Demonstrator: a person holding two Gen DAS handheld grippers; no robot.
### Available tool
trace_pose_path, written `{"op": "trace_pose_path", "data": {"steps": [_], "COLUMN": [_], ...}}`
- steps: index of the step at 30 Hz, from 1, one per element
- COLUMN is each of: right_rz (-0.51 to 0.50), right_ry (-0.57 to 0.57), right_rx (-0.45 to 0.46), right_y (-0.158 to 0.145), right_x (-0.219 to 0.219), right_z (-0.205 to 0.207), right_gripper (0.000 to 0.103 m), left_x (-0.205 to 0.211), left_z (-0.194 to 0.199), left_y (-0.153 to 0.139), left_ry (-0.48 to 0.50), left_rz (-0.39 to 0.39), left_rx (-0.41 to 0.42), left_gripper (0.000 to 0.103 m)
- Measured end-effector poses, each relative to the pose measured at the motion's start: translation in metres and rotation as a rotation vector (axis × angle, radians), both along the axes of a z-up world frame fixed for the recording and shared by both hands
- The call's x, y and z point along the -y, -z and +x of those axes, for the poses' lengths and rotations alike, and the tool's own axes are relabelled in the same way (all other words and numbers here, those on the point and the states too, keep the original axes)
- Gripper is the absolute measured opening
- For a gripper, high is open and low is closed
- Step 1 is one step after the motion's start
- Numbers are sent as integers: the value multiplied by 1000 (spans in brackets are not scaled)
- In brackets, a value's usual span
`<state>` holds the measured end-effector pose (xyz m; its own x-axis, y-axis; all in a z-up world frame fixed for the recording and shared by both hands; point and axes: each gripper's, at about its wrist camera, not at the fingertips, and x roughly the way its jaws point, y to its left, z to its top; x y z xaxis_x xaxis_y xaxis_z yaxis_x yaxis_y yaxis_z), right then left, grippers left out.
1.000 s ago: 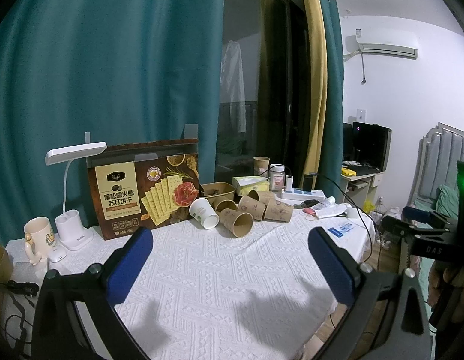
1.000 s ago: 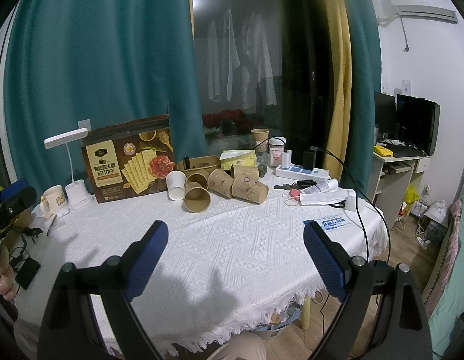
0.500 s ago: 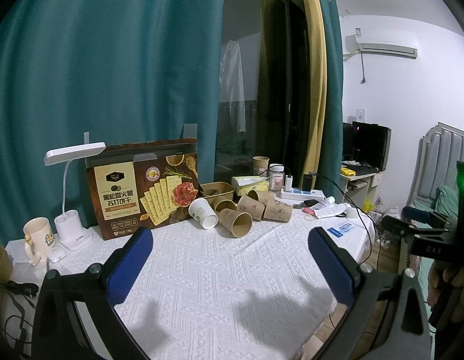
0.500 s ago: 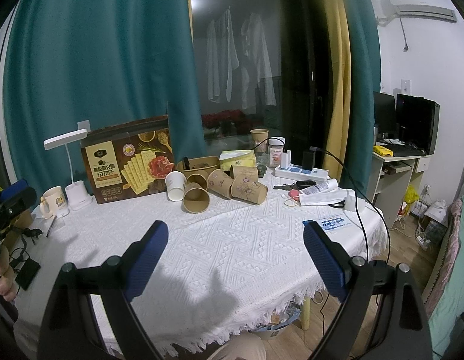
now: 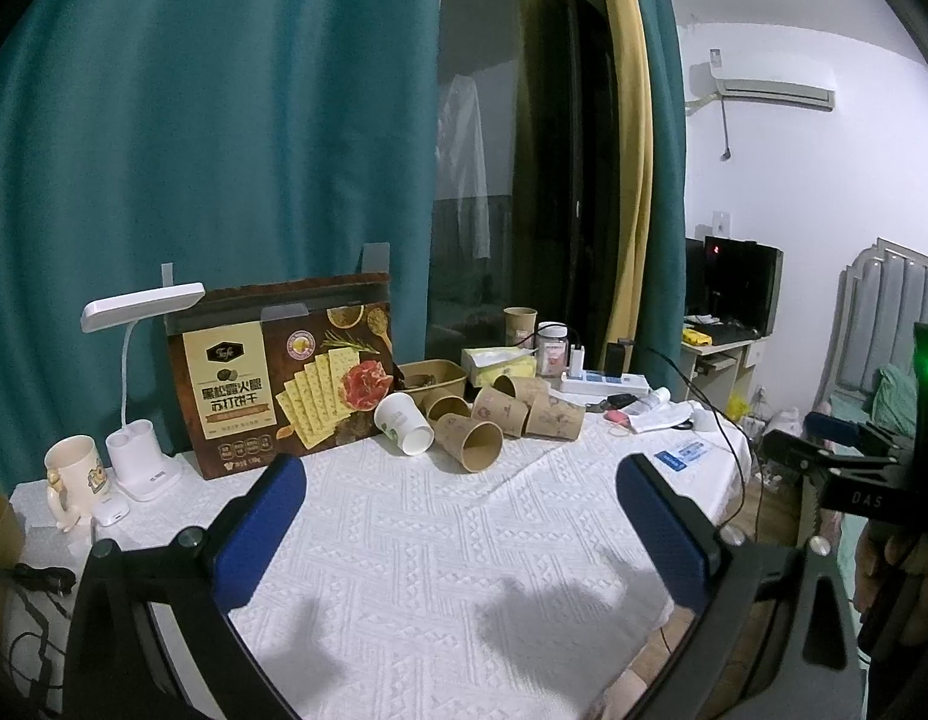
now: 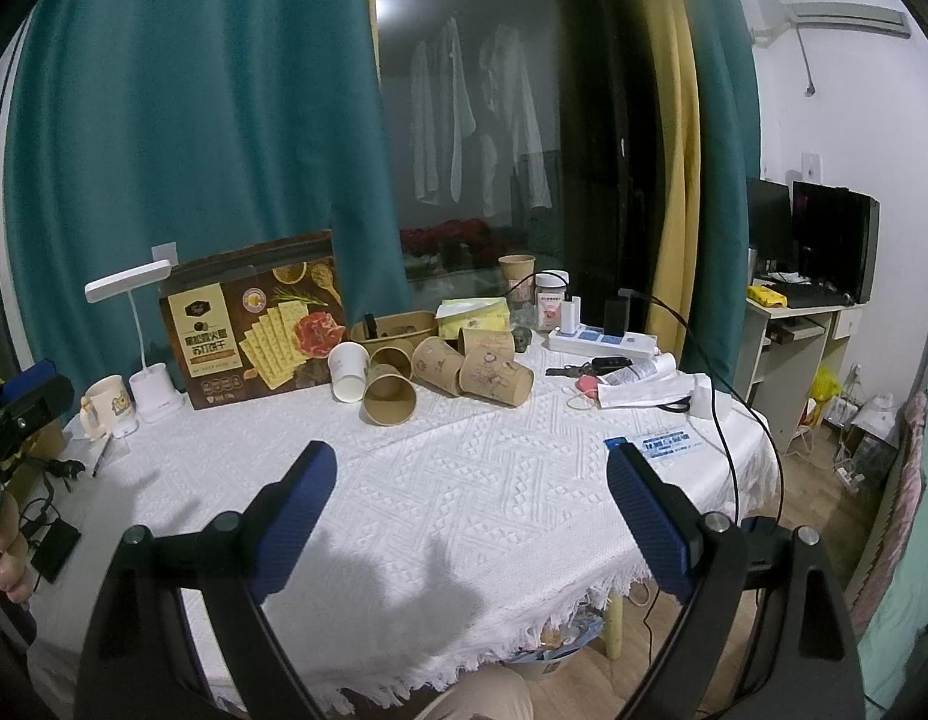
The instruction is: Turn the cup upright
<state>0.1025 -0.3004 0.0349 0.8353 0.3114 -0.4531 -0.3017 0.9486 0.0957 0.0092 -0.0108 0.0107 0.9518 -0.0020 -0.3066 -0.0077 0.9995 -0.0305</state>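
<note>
Several paper cups lie tipped on their sides at the back of the white-clothed table (image 5: 440,552): a white cup (image 5: 402,423) (image 6: 348,370), a brown cup (image 5: 471,443) (image 6: 389,396) with its mouth toward me, and more brown cups (image 5: 526,405) (image 6: 493,369) behind. One brown cup (image 5: 519,325) (image 6: 516,276) stands upright at the far back. My left gripper (image 5: 461,483) is open over the near cloth, well short of the cups. My right gripper (image 6: 471,468) is open too, empty, also short of them.
A cracker box (image 5: 284,378), desk lamp (image 5: 141,372) and mug (image 5: 74,474) stand at back left. A brown bowl (image 5: 432,375), tissue box (image 5: 498,360), jar (image 5: 550,348), power strip (image 5: 604,383) and cables crowd the back right. The other handheld gripper (image 5: 847,468) shows at right.
</note>
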Motion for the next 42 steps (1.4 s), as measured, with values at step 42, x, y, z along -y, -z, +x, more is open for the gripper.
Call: {"op": "trace_pose_path", "data": {"steps": [42], "right_rz": [-67], "right_ry": [-8], "right_rx": [-133], "right_y": [114], "right_x": [101], "right_z": [289], "right_gripper": [91], "left_x": [116], "left_z": [431], "left_y": [147], "left_ry": [-64], "left_rz": [-554], "left_rx": [-566], "left_gripper": [103]}}
